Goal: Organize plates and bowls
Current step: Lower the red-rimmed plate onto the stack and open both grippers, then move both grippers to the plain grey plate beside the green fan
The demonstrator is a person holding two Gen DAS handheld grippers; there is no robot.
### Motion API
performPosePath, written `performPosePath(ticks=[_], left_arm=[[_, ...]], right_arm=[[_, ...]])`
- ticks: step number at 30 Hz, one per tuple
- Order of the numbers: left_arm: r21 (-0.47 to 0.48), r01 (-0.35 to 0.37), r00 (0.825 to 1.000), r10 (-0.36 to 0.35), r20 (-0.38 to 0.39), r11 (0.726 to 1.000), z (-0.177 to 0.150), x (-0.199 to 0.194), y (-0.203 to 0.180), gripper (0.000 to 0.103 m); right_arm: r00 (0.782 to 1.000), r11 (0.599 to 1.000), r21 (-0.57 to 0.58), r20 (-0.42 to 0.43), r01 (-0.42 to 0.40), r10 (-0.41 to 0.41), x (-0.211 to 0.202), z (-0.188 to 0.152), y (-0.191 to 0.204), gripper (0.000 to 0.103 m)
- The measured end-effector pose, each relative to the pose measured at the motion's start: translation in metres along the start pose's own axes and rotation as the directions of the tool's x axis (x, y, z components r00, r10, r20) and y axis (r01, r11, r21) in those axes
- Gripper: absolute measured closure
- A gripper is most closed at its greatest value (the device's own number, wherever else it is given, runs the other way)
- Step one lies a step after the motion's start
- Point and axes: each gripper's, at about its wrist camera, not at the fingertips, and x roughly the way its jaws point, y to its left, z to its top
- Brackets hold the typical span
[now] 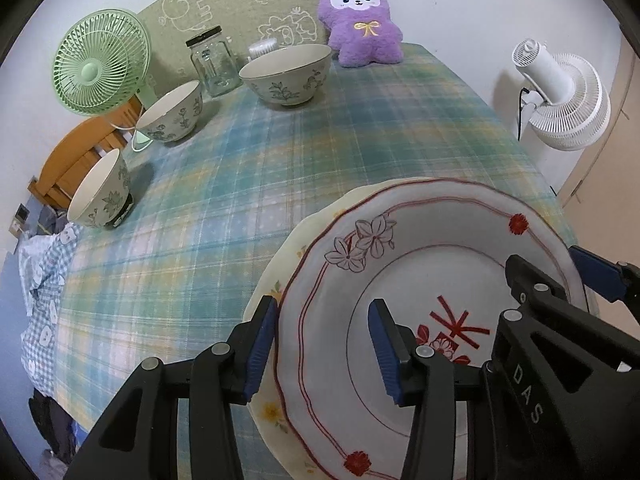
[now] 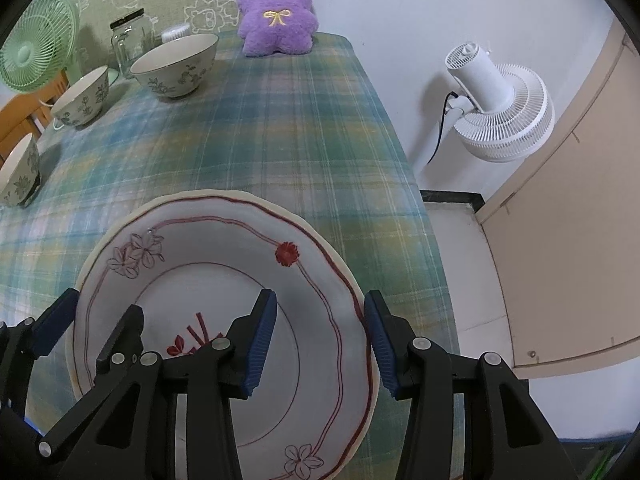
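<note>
A white plate with red lines and flowers (image 1: 420, 264) (image 2: 224, 240) lies on or just over a cream plate with yellow flowers (image 1: 272, 412) (image 2: 200, 194); whether they touch I cannot tell. My left gripper (image 1: 322, 344) (image 2: 94, 316) is shut on its left rim, one pad outside the edge and one inside. On the right rim my right gripper (image 2: 318, 340) (image 1: 560, 272) is shut the same way. Three floral bowls stand along the far left: a large bowl (image 1: 286, 74) (image 2: 176, 66), a medium bowl (image 1: 172, 112) (image 2: 82, 98) and a small bowl (image 1: 100, 190) (image 2: 18, 176).
A glass jar (image 1: 212, 62) stands behind the bowls, with a green fan (image 1: 100, 62) at the left and a purple plush (image 1: 362, 24) at the far end. The plaid tablecloth (image 1: 280, 152) ends close to the plates on the right, where a white fan (image 2: 496, 108) stands.
</note>
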Motion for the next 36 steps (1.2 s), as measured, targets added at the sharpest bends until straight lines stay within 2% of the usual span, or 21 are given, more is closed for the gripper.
performPosePath(ticks=[3, 7, 11, 18, 19, 20, 26, 30, 36], left_arm=[[0.005, 0.010, 1.000, -0.010, -0.005, 1.000, 0.001, 0.000, 0.001, 0.051], [-0.013, 0.062, 0.998, -0.063, -0.029, 0.998, 0.003, -0.001, 0.005, 0.042], [-0.027, 0.075, 0.997, -0.075, 0.002, 0.997, 0.008, -0.017, 0.014, 0.038], [-0.074, 0.087, 0.995, -0.084, 0.050, 0.993, 0.022, -0.041, 0.053, 0.026], [-0.074, 0.093, 0.994, -0.089, 0.059, 0.993, 0.023, -0.044, 0.059, 0.022], [-0.073, 0.105, 0.993, -0.100, 0.065, 0.992, 0.025, -0.046, 0.065, 0.017], [-0.044, 0.144, 0.985, -0.138, 0.104, 0.989, 0.032, -0.057, 0.102, 0.014], [-0.027, 0.181, 0.979, -0.178, 0.097, 0.983, 0.038, -0.055, 0.135, 0.014], [-0.029, 0.173, 0.979, -0.169, 0.115, 0.984, 0.049, -0.046, 0.192, 0.014]], right_arm=[[1.000, 1.000, -0.006, -0.005, -0.003, 0.003, 0.000, 0.002, 0.001, 0.050], [0.999, 0.999, -0.008, -0.016, -0.035, 0.035, -0.003, 0.004, 0.001, 0.046], [0.998, 0.998, -0.012, 0.013, -0.063, 0.063, -0.020, 0.011, 0.004, 0.044], [0.992, 0.994, 0.005, 0.068, -0.106, 0.105, -0.054, 0.027, 0.018, 0.034], [0.991, 0.994, 0.009, 0.076, -0.112, 0.111, -0.059, 0.029, 0.023, 0.032], [0.989, 0.993, 0.010, 0.082, -0.121, 0.119, -0.063, 0.031, 0.027, 0.026], [0.984, 0.992, -0.001, 0.124, -0.126, 0.125, -0.088, 0.041, 0.072, 0.024], [0.984, 0.993, 0.023, 0.140, -0.114, 0.110, -0.101, 0.048, 0.108, 0.024], [0.983, 0.994, 0.033, 0.156, -0.105, 0.099, -0.111, 0.065, 0.167, 0.024]])
